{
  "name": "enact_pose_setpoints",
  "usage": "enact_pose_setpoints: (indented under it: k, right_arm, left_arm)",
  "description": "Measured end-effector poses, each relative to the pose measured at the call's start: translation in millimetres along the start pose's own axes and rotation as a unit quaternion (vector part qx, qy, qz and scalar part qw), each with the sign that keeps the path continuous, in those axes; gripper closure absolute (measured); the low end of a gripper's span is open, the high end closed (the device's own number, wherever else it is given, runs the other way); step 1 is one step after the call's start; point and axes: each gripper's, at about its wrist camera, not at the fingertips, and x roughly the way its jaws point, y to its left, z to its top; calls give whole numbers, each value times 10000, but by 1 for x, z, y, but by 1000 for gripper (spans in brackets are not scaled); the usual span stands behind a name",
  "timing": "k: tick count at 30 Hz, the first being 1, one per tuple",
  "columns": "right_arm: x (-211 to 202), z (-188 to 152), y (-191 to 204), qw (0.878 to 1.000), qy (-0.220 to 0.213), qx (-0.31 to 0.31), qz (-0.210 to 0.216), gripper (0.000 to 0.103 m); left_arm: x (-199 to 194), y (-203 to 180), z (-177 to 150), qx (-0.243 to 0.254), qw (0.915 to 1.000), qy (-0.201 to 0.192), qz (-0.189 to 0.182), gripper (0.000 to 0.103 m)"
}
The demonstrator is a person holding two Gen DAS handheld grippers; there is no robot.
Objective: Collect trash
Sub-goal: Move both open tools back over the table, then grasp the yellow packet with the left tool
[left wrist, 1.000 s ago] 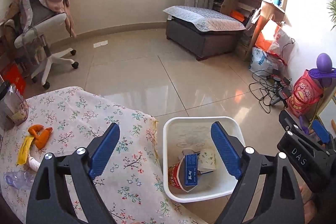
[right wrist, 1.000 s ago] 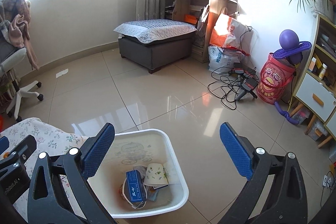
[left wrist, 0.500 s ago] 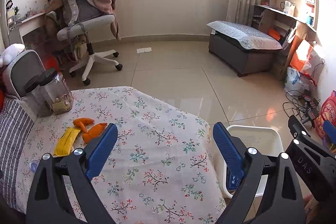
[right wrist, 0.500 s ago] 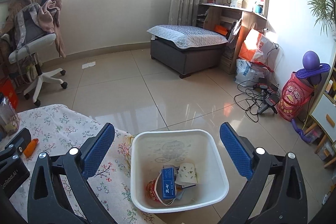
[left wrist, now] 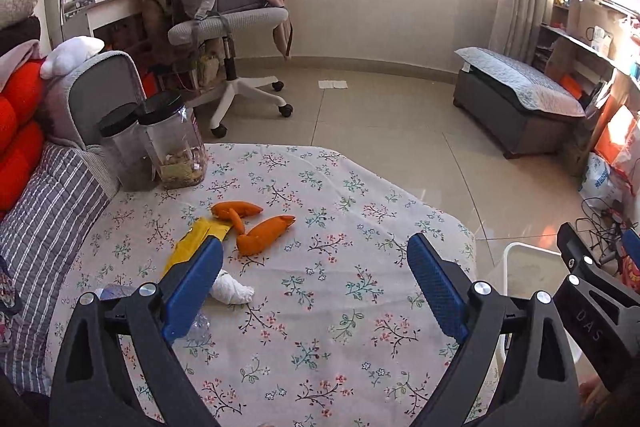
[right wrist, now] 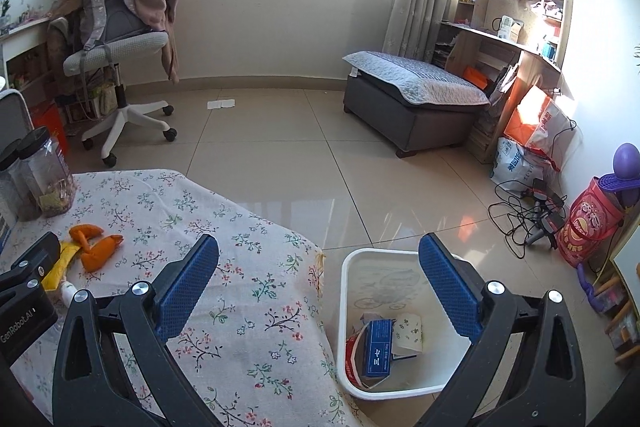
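— Containers first: what is being held in them?

— Trash is lying in the white bin (right wrist: 404, 327) on the floor beside the table (left wrist: 320, 307): a blue box (right wrist: 376, 347), a floral paper cup (right wrist: 408, 333) tipped on its side and a red-and-white wrapper (right wrist: 354, 351) are being kept at the bottom. On the table's far left corner, 2 clear jars (left wrist: 176, 147) with black lids are standing upright and touching; a low layer of something pale is seen in the nearer 1.

— And the trash on the table?

— Orange peels (left wrist: 256, 227) are lying on the floral cloth, the bigger piece with its long axis slanting up to the right. Beside them a yellow wrapper (left wrist: 192, 247) is stretched toward the near left, partly hidden by a finger. A crumpled white tissue (left wrist: 232, 292) is lying just below it, long axis roughly left to right. Clear plastic (left wrist: 200, 327) is partly seen under the same finger.

— How are the grippers being held?

— The left gripper (left wrist: 316, 291) is being held above the table, aimed across it, with fingers spread wide and nothing between them; its left finger is overlapping the wrapper in view. The right gripper (right wrist: 320, 287) is being held over the table edge and the bin, likewise spread wide and gripping nothing.
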Motion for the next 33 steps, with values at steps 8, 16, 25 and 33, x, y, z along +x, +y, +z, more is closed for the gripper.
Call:
enact_pose_setpoints:
  k: [8,16,25,33]
  right_arm:
    - [5,-1,51,9992,75,-335,207,7]
    - [18,-9,95,9958,226,-831,301,7]
    - [47,-15,99,9931,742,-817,390,7]
    - [60,-23,111,9882,1019,-1000,546,7]
  left_arm:
    - [26,52,-6,-242,9989,308,239,12]
    - [76,110,1,-376,9926,1070,434,12]
    - [178,178,11,-1038,9537,2816,-173,12]
    - [220,178,-2,-1063,9378,3291,-301,12]
